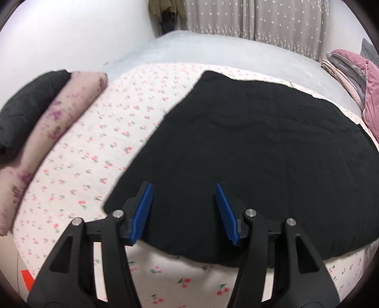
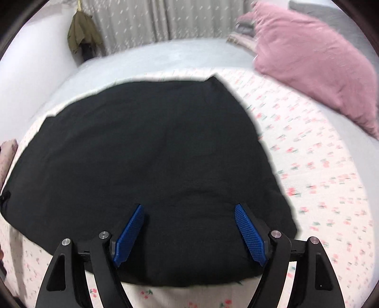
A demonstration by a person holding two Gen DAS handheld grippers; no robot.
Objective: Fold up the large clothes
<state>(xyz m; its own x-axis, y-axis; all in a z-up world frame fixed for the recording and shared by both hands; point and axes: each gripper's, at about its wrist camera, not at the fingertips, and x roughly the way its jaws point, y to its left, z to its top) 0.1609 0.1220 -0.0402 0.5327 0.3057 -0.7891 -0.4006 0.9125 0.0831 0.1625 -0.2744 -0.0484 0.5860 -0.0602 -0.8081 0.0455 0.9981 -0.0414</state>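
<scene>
A large black garment (image 1: 260, 147) lies spread flat on a bed sheet with a cherry print (image 1: 90, 147). It also fills the middle of the right wrist view (image 2: 146, 154). My left gripper (image 1: 183, 189) is open and empty, just above the garment's near left edge. My right gripper (image 2: 189, 208) is open and empty, above the garment's near right part. Neither gripper holds the cloth.
Folded clothes, one black (image 1: 26, 109) and one pink floral (image 1: 54, 132), lie at the left of the bed. A pink pillow (image 2: 315, 64) and stacked bedding (image 1: 348, 78) lie at the right. Curtains (image 1: 260, 19) and a hanging green coat (image 2: 81, 30) stand behind.
</scene>
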